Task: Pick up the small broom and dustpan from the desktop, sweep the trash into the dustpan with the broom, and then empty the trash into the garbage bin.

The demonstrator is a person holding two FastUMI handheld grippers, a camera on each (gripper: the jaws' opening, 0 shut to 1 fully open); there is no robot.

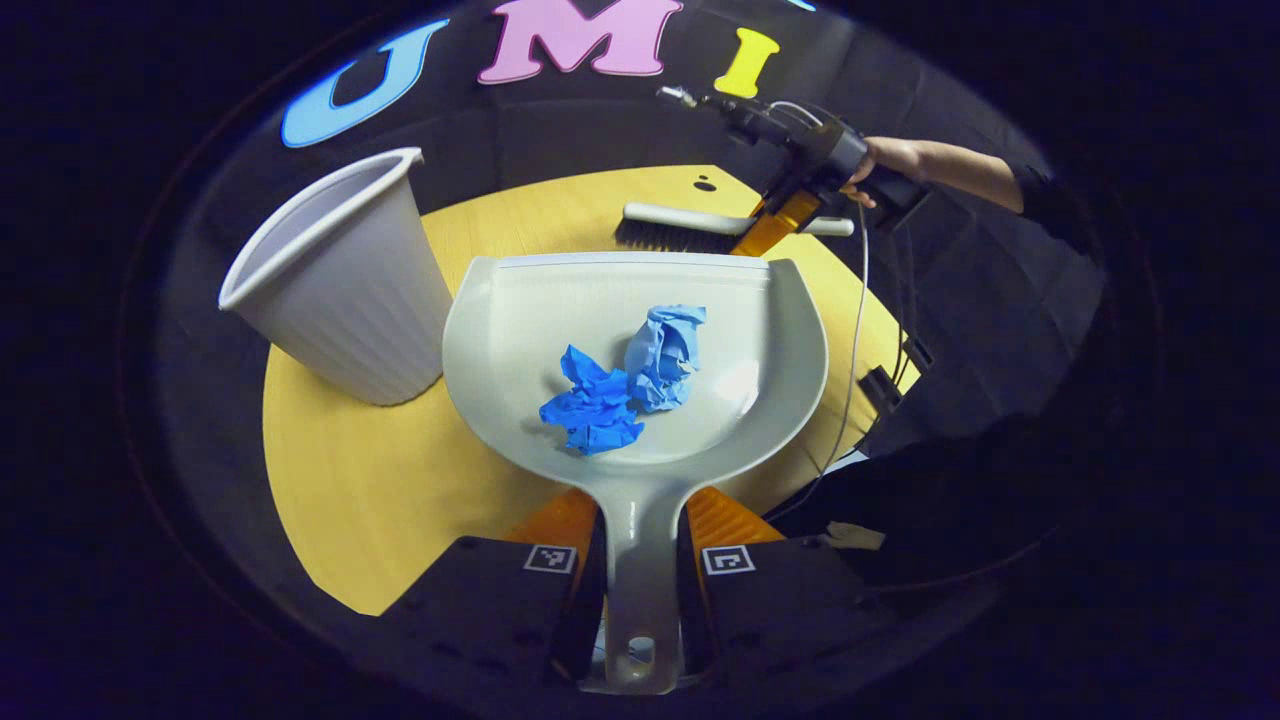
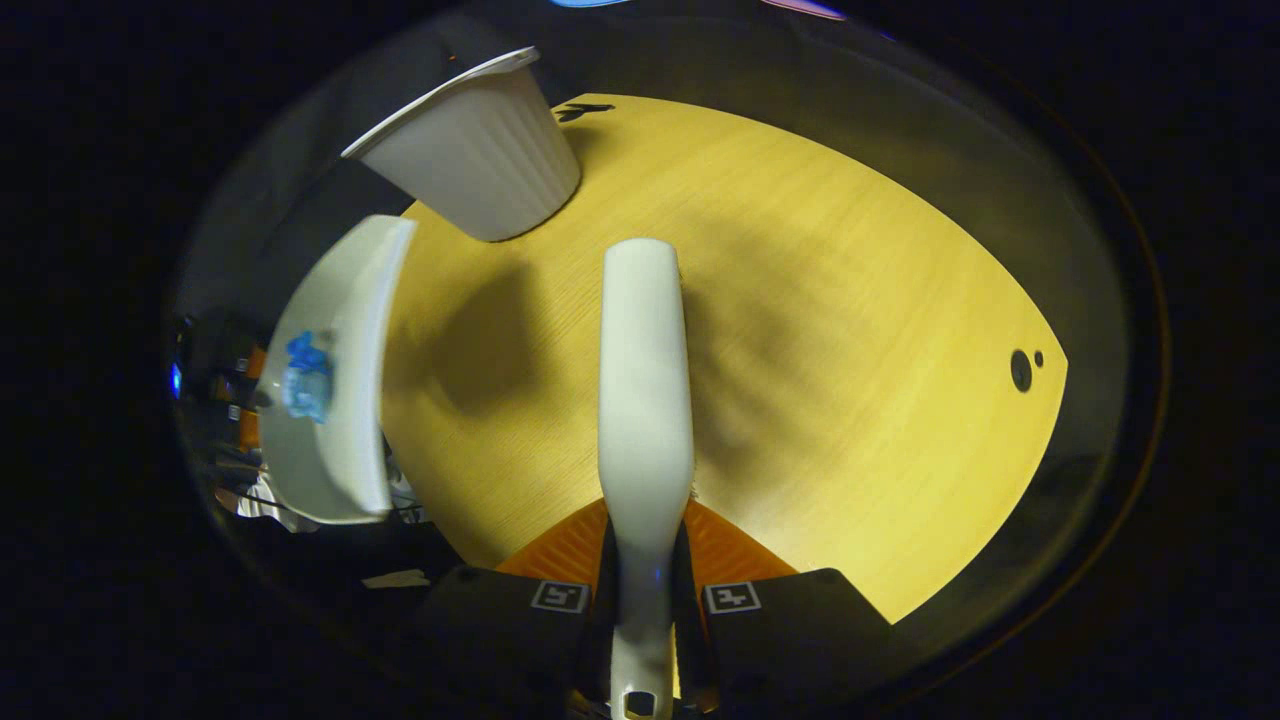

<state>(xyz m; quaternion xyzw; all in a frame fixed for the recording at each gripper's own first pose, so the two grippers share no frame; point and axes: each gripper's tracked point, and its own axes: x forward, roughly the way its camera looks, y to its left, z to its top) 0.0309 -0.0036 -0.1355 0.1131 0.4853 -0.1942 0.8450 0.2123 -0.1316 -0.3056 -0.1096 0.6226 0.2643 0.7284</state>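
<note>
My left gripper [image 1: 640, 525] is shut on the handle of the pale grey dustpan [image 1: 560, 340], which is held above the yellow tabletop [image 1: 370, 490]. Two crumpled blue scraps of trash [image 1: 625, 380] lie in the pan. The white ribbed garbage bin [image 1: 340, 280] stands just left of the pan, mouth tilted toward me. Beyond the pan, the broom [image 1: 690, 228] with black bristles is held by the right gripper [image 1: 790, 215] and a hand [image 1: 895, 160]. In the right gripper view, my right gripper [image 2: 645, 535] is shut on the white broom handle [image 2: 645, 380]; the dustpan [image 2: 345, 390] with trash [image 2: 305, 375] is at left, the bin [image 2: 480, 150] beyond it.
A small dark hole [image 2: 1020, 370] marks the tabletop [image 2: 850, 350] near its right edge. A cable [image 1: 855, 340] hangs from the right gripper down past the table edge. Black cloth surrounds the round table.
</note>
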